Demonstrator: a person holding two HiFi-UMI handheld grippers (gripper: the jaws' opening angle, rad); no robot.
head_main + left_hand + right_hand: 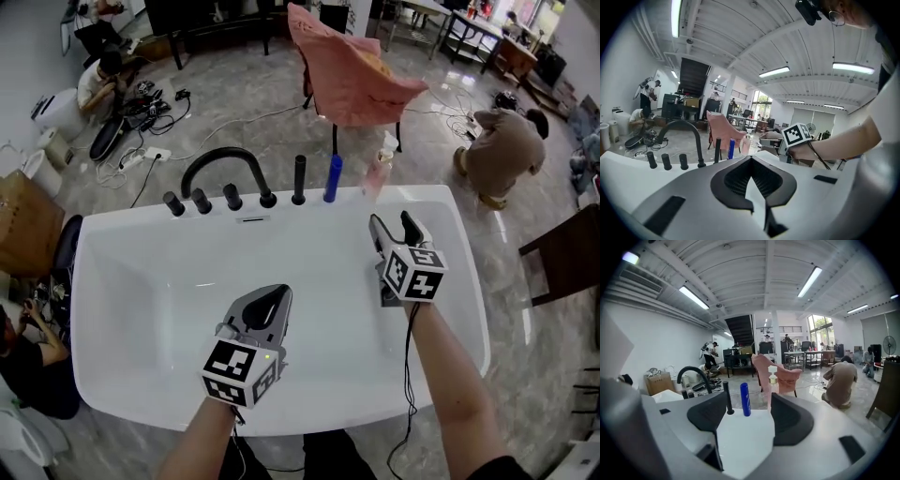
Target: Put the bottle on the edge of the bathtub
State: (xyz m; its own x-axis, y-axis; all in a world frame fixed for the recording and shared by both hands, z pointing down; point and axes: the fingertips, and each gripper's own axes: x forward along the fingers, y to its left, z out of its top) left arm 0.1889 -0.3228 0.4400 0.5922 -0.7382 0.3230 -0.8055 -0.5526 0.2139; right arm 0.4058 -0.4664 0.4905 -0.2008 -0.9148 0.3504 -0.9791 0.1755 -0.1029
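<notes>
The pale pink pump bottle (pixel 378 172) stands upright on the far rim of the white bathtub (pixel 474 302), just at 3 o'clock of a blue bottle (pixel 333 178). Its see-through body is hard to make out against the floor and the pink chair (pixel 349 77). The right gripper (pixel 392 223) hangs over the basin at the bottle's 6 o'clock, jaws apart and empty, while the left gripper (pixel 272 298), jaws together, sits nearer the person.

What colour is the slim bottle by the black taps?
The slim bottle is blue, clearest in right gripper view.
</notes>
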